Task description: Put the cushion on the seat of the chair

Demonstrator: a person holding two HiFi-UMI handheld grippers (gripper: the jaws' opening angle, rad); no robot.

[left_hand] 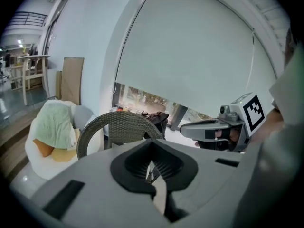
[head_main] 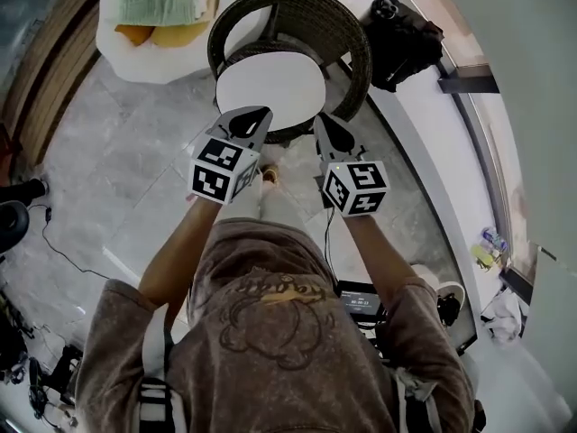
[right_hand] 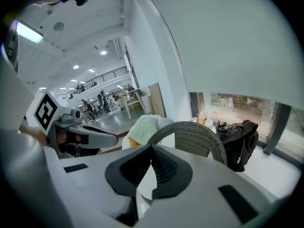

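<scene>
Two jaw pairs closed, cushion [head_main: 270, 93] seated

Left of centre, the left gripper [head_main: 260, 114] is pinched closed on nothing. Top centre, the white cushion lies on the seat of the wicker chair [head_main: 352, 43]. Further right, the right gripper [head_main: 322, 123] is likewise closed, empty.

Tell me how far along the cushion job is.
Done: the white cushion lies on the seat of the wicker chair. In hand: nothing; the left gripper and right gripper are both shut and empty, held over the chair's front edge. Left: nothing that shows, beyond perhaps checking it sits flat.
</scene>
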